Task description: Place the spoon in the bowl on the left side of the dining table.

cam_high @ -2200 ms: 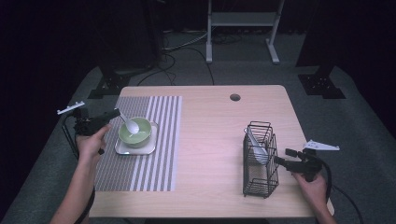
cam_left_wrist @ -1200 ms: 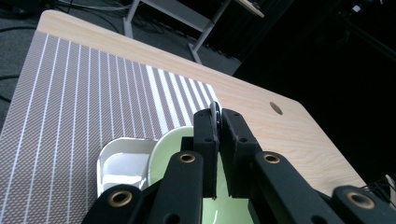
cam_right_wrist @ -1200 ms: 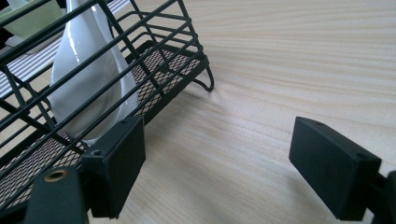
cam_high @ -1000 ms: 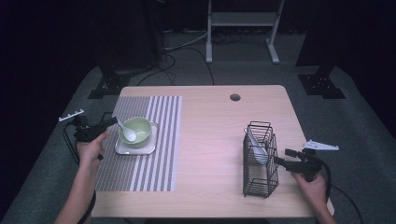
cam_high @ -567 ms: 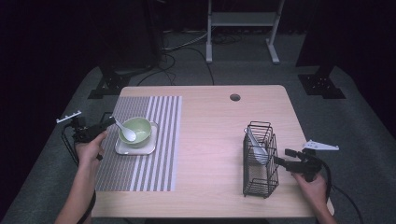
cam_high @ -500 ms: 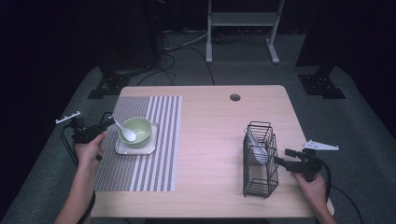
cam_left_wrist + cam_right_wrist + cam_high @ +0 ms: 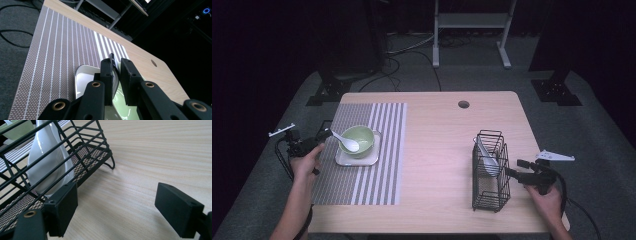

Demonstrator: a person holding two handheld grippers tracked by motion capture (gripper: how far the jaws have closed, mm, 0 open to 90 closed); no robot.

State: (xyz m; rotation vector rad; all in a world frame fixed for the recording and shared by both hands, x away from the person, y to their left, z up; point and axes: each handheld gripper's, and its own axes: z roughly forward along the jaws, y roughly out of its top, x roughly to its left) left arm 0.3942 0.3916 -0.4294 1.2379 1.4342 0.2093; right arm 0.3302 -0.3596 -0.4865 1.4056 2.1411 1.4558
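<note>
The left gripper (image 7: 323,136) is holding the handle of a white spoon (image 7: 347,142), its fingers (image 7: 108,75) clamped on that thin handle, as the left gripper view is showing edge-on between the two black pads. The spoon's scoop is lying inside the green bowl (image 7: 359,141), so the bowl is serving here as the landmark: it is sitting on a white square plate (image 7: 357,158), which is resting on the striped placemat (image 7: 377,160) on the bowl's near and far sides. The left gripper is standing just to the left of the bowl, over the mat's edge.

Well to the right of the bowl, a black wire rack (image 7: 489,170) is standing on the wooden counter (image 7: 437,135), and a second white spoon (image 7: 488,159) is leaning inside it. The right gripper (image 7: 514,174) is waiting just beyond the rack's right side, its fingers (image 7: 61,206) spread wide apart and gripping nothing.

Judging from this, one spoon is already lying in the bowl but not yet released; letting it go is looking like the step in hand. The second spoon in the rack is remaining untouched, so roughly half the work seems to be left
</note>
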